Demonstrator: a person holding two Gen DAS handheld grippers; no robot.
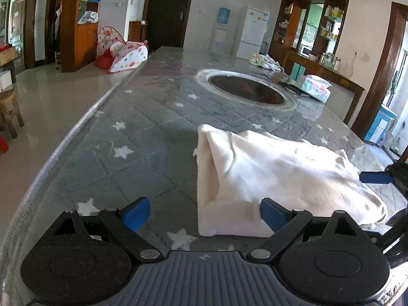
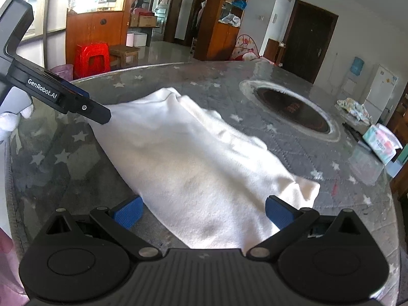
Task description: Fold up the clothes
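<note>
Left gripper (image 1: pixel 205 214): jaws spread wide apart, blue pads empty. It sits low over the near edge of the table; its right pad is just in front of the near left corner of the garment, contact not determinable.
Right gripper (image 2: pixel 202 213): jaws spread wide apart, nothing clamped. The cloth's near end lies in the gap between the two blue pads.
Left gripper, as seen from the right wrist view (image 2: pixel 98 113): black body lettered "GenRobot.AI", entering from the far left, held by a white-gloved hand (image 2: pixel 11 123). Its tip is at the far left corner of the cloth; whether it touches cannot be told.
Right gripper, as seen from the left wrist view (image 1: pixel 376 177): one blue pad and black linkage at the right edge, at the right margin of the cloth.
Garment (image 1: pixel 275 178): cream-white cloth, folded into a long narrow shape and lying flat on the near half of the table. A folded edge runs along its left side in the left wrist view; the surface is lightly wrinkled.
Table (image 1: pixel 142 137): large, covered in grey quilted fabric with white stars under a glossy clear layer.
Round recess (image 1: pixel 248 89): dark circular opening in the table, far of the garment and well apart from it.
Tissue pack (image 1: pixel 316 86): at the far right table edge, just right of the recess.
Crumpled patterned cloth (image 1: pixel 265 61): at the far end of the table.
Red stool (image 2: pixel 93 58): on the floor beyond the far left table edge.
</note>
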